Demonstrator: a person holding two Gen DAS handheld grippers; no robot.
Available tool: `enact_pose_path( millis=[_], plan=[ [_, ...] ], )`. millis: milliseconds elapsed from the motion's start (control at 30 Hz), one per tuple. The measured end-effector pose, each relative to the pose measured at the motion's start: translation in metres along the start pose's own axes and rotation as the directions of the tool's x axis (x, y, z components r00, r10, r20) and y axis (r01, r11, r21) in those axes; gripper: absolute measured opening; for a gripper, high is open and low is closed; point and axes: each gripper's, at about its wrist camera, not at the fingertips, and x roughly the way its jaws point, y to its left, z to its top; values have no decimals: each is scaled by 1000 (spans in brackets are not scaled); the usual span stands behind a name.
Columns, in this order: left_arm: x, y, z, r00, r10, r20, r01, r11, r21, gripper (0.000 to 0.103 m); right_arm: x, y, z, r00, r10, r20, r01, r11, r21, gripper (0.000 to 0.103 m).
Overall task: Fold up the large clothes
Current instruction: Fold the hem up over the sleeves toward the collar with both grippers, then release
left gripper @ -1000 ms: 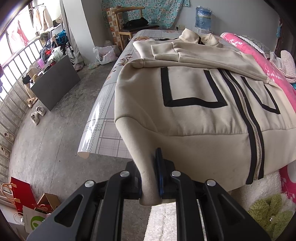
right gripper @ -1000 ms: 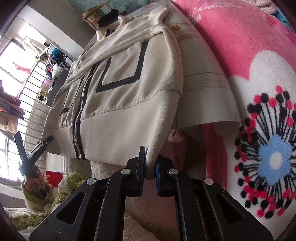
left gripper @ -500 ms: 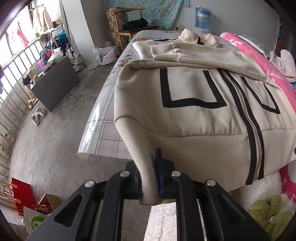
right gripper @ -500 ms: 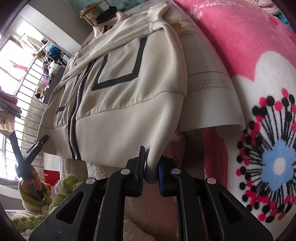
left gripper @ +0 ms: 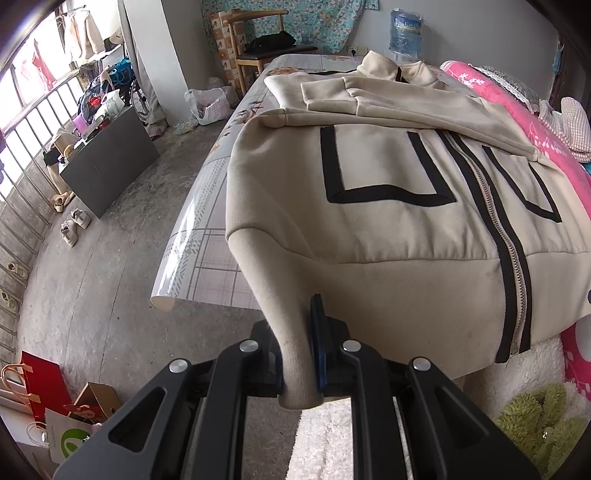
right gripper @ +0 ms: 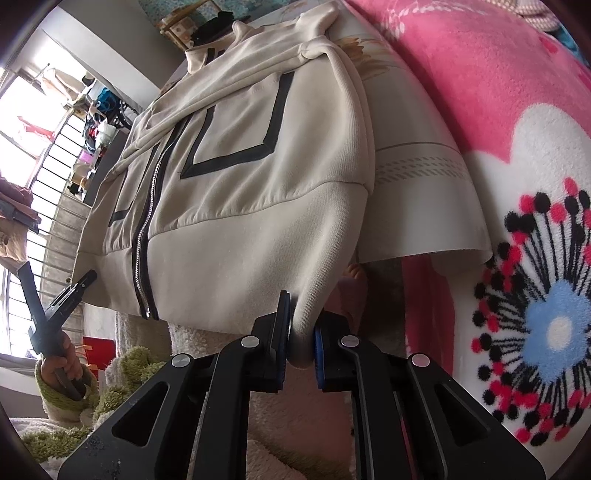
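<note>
A cream zip-up jacket (left gripper: 388, 229) with black trim lies front up on the table, sleeves folded across its chest. It also shows in the right wrist view (right gripper: 229, 192). My left gripper (left gripper: 301, 363) is shut on the jacket's bottom hem at its left corner, which hangs off the near table edge. My right gripper (right gripper: 301, 341) is shut on the hem at the right corner. The left gripper also shows in the right wrist view (right gripper: 55, 306), held in a hand at the far left.
The table (left gripper: 199, 236) has a checked plastic cover. A pink flowered blanket (right gripper: 498, 122) lies to the right of the jacket. A wooden chair (left gripper: 258, 40) and a water bottle (left gripper: 406, 29) stand beyond the table. Shoes, bags and a dark box sit on the floor at left.
The right gripper has lifted the hem corner a little and shifted, so the jacket looks closer and steeper. The left gripper has barely moved.
</note>
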Motion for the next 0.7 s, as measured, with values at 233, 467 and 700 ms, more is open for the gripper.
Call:
enact_pose_path(
  millis=[233, 467, 700],
  plan=[
    [2, 11, -8, 998, -61, -1, 61, 998, -32, 13, -3, 2, -1, 1000, 3, 19, -3, 1000, -5, 6],
    [-14, 16, -9, 979, -183, 88, 187, 982, -40, 8, -17, 7, -1, 996, 53, 71, -53, 999, 0, 4],
    [-21, 24, 4, 944, -300, 140, 313, 946, -82, 6, -33, 6, 9, 976, 151, 157, -158, 987, 31, 4]
  ],
)
